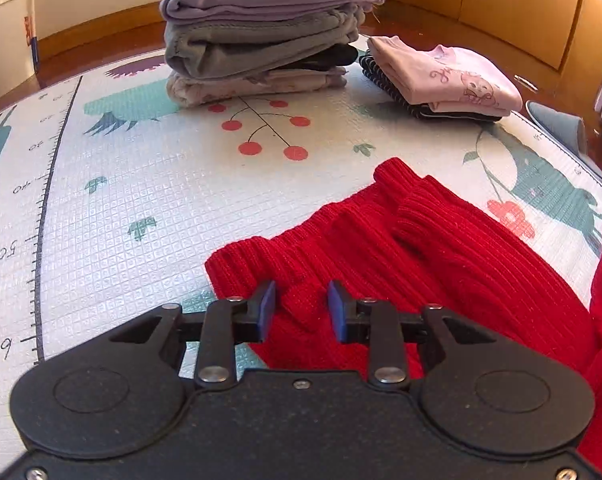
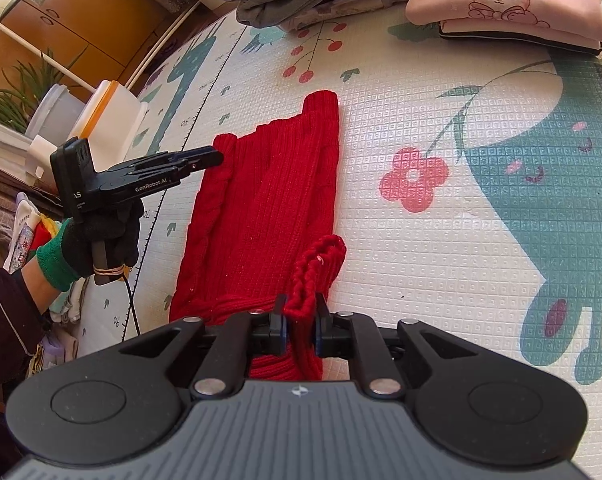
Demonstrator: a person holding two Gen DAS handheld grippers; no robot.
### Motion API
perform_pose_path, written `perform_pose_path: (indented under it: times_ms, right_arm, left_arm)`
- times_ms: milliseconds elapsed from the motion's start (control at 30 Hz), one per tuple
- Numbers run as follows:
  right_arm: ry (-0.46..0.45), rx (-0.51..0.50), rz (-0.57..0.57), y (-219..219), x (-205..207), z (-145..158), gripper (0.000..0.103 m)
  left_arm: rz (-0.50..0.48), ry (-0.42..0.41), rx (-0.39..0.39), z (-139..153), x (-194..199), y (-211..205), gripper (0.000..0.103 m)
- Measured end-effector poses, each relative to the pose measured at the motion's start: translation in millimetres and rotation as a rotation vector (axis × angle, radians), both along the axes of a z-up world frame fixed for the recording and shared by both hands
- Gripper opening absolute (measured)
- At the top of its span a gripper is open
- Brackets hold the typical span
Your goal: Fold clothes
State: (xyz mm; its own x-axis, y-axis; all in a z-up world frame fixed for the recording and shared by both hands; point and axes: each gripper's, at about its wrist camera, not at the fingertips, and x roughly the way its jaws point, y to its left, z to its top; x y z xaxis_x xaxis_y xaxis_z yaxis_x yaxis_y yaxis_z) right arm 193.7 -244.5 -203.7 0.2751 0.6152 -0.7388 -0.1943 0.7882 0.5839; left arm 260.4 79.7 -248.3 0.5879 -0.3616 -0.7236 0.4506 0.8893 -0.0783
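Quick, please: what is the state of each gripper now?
Left gripper: open, over the red knit garment, gripping nothing.
Right gripper: closed on a bunched edge of it.

Under my grippers: a padded white play mat with an embossed square grid, printed with teal animals, red cherries, a pink flower and a numbered ruler strip. Lying on it: a ribbed red knit sweater, partly folded; a tall stack of folded grey and lilac garments; just beside that, a low pile topped by a pink cartoon-print top
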Motion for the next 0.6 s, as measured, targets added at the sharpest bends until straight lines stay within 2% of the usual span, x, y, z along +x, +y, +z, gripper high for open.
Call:
perform_pose_path:
  times_ms: [67,167,233,367,433,500,600]
  right_arm:
    - [-0.002,-0.004,0.001,1,1,0,0.015]
    - [-0.009,-0.003,0.001,2,2,3,0.015]
    - [-0.021,-0.002,0.009,3,2,6,0.015]
    - [-0.032,-0.002,0.015,3,3,11,0.015]
    - [-0.034,-0.006,0.011,3,4,12,0.015]
    - [-0.025,-0.007,0.003,3,5,11,0.015]
    - [-0.028,-0.013,0.001,5,5,13,0.015]
  left_arm:
    - [0.023,-0.045,-0.077,19,-20,12,0.028]
    - [0.011,-0.091,-0.109,39,-62,25,0.028]
    - [-0.024,-0.089,-0.129,44,-98,29,0.028]
    - [-0.036,-0.020,-0.184,29,-148,25,0.027]
    - [-0.062,0.050,-0.154,5,-157,9,0.027]
    - [-0.060,0.028,-0.110,-5,-169,-2,0.027]
    - [-0.053,-0.010,-0.187,17,-184,7,0.027]
